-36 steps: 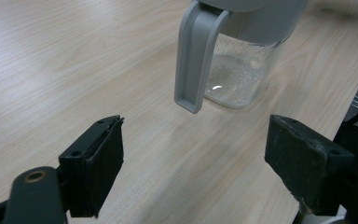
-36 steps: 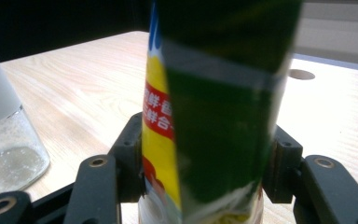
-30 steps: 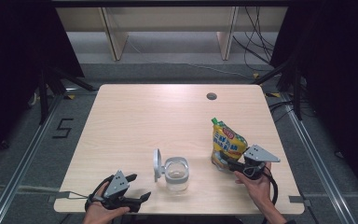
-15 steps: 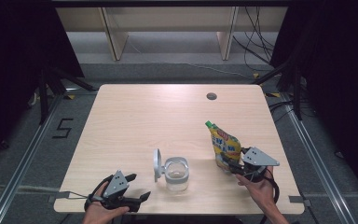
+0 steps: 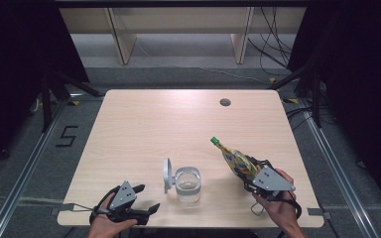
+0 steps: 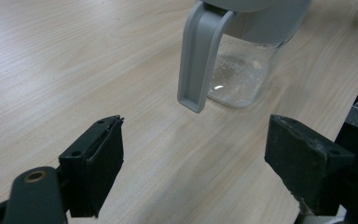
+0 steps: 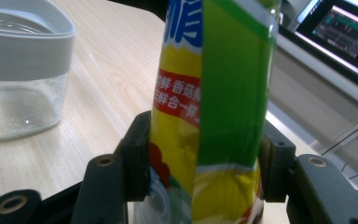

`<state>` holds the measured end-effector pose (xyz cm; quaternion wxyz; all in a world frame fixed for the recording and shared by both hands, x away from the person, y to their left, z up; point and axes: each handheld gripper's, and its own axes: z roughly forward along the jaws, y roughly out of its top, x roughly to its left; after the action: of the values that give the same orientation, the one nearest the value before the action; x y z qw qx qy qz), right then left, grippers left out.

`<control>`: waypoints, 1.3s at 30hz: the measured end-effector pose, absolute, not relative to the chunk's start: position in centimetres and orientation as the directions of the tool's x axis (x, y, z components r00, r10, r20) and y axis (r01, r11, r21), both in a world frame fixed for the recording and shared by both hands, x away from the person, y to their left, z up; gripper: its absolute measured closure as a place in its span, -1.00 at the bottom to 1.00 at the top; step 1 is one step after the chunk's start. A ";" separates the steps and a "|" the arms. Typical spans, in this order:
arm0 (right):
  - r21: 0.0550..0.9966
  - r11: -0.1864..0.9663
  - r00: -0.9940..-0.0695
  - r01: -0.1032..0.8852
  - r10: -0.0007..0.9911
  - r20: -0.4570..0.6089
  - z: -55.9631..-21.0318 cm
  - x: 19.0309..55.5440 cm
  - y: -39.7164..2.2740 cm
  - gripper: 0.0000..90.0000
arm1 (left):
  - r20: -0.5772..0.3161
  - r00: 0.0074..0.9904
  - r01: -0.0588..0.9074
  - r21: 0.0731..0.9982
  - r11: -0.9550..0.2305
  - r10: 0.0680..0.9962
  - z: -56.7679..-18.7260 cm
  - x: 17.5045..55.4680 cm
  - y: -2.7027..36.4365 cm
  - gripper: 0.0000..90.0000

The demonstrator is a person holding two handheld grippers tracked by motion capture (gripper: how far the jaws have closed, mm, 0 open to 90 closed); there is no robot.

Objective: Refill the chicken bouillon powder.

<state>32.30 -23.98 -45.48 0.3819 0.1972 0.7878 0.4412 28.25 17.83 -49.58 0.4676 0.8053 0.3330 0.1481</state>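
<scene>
Since a second ago, my right gripper (image 5: 248, 171) has tipped the yellow-and-green foil pouch (image 5: 234, 159) toward the clear glass jar with the grey flip lid (image 5: 187, 184), fingers clamped on its lower body above the table (image 5: 144, 129). My left gripper (image 5: 145, 199) rests with fingers wide, holding nothing.

A lab-style recording space: a bare wooden table (image 5: 178, 134) ringed by black curtains (image 5: 20, 74), floor rails (image 5: 25, 173), trailing cables (image 5: 273, 44), and a monitor (image 7: 342, 30) beyond the jaws.
</scene>
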 end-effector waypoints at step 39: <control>0.327 0.884 -0.480 -0.335 0.138 -0.866 -44.1 27.5 -19.7 0.13 | -0.059 0.737 0.392 0.848 -0.355 0.674 -49.6 28.2 17.8 -0.58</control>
<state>27.49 -19.69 -44.14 0.5063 -0.0594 0.8281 0.2335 28.24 17.84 -49.60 0.4625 0.8090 0.3294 0.1520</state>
